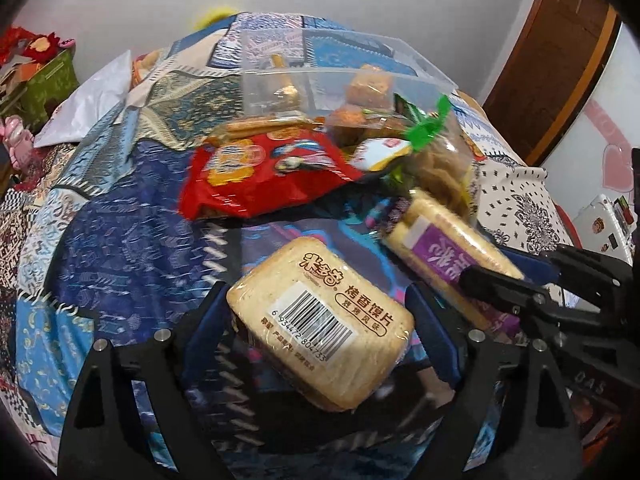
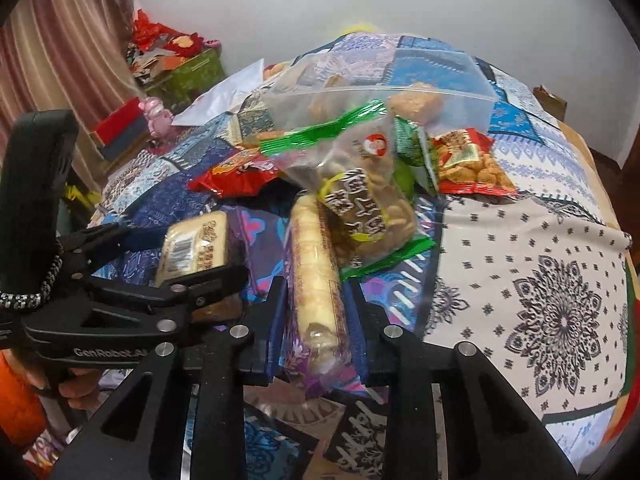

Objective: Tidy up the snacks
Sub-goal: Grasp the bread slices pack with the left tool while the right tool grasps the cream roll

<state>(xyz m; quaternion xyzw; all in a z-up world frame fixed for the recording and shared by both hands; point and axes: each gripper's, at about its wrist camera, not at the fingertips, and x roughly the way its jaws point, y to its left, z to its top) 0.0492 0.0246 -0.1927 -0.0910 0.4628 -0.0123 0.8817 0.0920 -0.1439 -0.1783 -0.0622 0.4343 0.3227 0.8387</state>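
My left gripper (image 1: 320,312) is shut on a beige pack of baked bun slices (image 1: 320,320) with a barcode, held above the patterned cloth. It also shows in the right wrist view (image 2: 196,244). My right gripper (image 2: 316,300) is shut on a long purple pack of rice crackers (image 2: 316,280), which also shows in the left wrist view (image 1: 452,256). Beyond lie a red snack bag (image 1: 264,172), a green-sealed bag of biscuits (image 2: 360,196) and a clear plastic box (image 1: 332,76) with snacks inside.
A red and yellow peanut bag (image 2: 468,164) lies right of the pile. A white bag (image 1: 88,100) rests at the far left of the table. Green and red boxes (image 2: 188,72) are stacked by the curtain. A wooden door (image 1: 560,60) stands at right.
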